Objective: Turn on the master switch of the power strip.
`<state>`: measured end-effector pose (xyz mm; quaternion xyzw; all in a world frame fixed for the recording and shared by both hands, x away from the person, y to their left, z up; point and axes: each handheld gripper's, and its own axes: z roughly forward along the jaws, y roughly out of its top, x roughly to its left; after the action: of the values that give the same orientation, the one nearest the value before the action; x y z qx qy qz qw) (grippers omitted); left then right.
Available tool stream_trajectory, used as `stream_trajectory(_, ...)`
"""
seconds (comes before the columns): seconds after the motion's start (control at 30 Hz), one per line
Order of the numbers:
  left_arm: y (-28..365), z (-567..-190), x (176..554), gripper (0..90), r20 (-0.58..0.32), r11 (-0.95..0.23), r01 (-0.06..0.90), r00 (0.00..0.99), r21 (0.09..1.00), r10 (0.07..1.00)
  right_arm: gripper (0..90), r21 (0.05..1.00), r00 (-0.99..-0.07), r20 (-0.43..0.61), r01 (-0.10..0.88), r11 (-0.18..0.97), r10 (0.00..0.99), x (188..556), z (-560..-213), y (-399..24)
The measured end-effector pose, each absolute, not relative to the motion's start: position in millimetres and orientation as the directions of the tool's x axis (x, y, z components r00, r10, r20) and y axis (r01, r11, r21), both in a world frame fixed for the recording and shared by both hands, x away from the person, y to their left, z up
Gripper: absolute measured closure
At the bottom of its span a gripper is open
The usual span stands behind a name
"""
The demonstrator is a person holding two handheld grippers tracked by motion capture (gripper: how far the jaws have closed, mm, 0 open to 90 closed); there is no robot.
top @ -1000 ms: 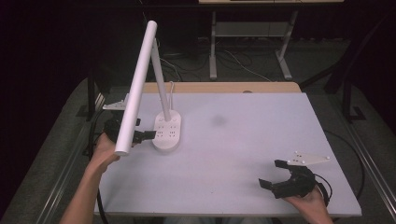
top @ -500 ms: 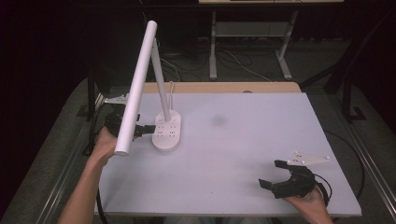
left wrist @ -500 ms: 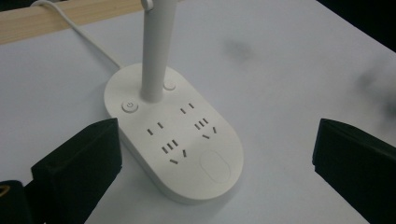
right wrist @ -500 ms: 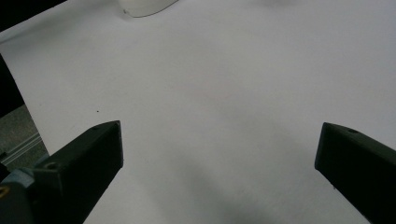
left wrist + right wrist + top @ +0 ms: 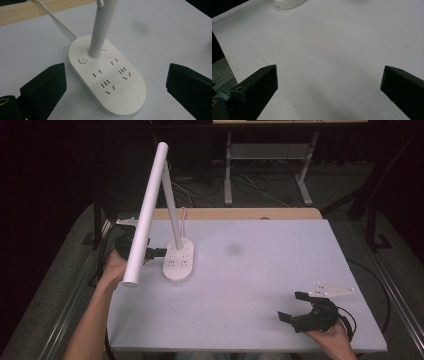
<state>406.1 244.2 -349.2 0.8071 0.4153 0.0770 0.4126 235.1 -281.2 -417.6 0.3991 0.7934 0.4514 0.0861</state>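
A white desk lamp stands at the table's left. Its oval base [image 5: 178, 262] carries sockets and a round power button [image 5: 82, 60], and a stem [image 5: 101, 27] rises from it to a long tube head [image 5: 147, 212]. My left gripper [image 5: 152, 253] is open just left of the base, partly hidden behind the tube head. In the left gripper view my left gripper [image 5: 116, 75] has its jaws wide to either side of the base, not touching it. My right gripper [image 5: 291, 305] is open above bare table near the front right corner.
The lamp's white cable [image 5: 60, 22] runs back toward a wooden strip [image 5: 235, 213] along the table's far edge. The white tabletop [image 5: 260, 270] has a faint grey smudge [image 5: 234, 249] at mid-back. The lamp base's edge [image 5: 289, 3] shows at the top of the right gripper view.
My left gripper has crept forward along the table's left side, closer to the lamp base. The right gripper has stayed where it was.
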Motion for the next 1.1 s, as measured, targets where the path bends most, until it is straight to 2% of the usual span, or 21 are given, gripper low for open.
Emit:
stream_trajectory(0.37,246,-363,422,5.2,-0.250,-0.277,0.635,0.611,0.721,0.751,0.5,0.783,-0.666,0.230,0.560,0.271,0.710,235,-418,-282)
stream_trajectory(0.5,247,-366,425,9.5,-0.269,-0.239,0.648,0.583,0.723,0.766,0.5,0.783,-0.666,0.229,0.559,0.272,0.710,236,-418,-283)
stream_trajectory(0.53,248,-367,426,13.7,-0.278,-0.221,0.652,0.571,0.725,0.773,0.5,0.783,-0.666,0.229,0.559,0.272,0.710,236,-418,-283)
stream_trajectory(0.73,254,-373,432,18.4,-0.312,-0.178,0.672,0.541,0.719,0.781,0.5,0.782,-0.666,0.231,0.561,0.272,0.709,235,-418,-284)
stream_trajectory(1.1,255,-385,440,36.8,-0.350,-0.100,0.679,0.492,0.728,0.797,0.5,0.783,-0.662,0.232,0.562,0.268,0.712,235,-418,-286)
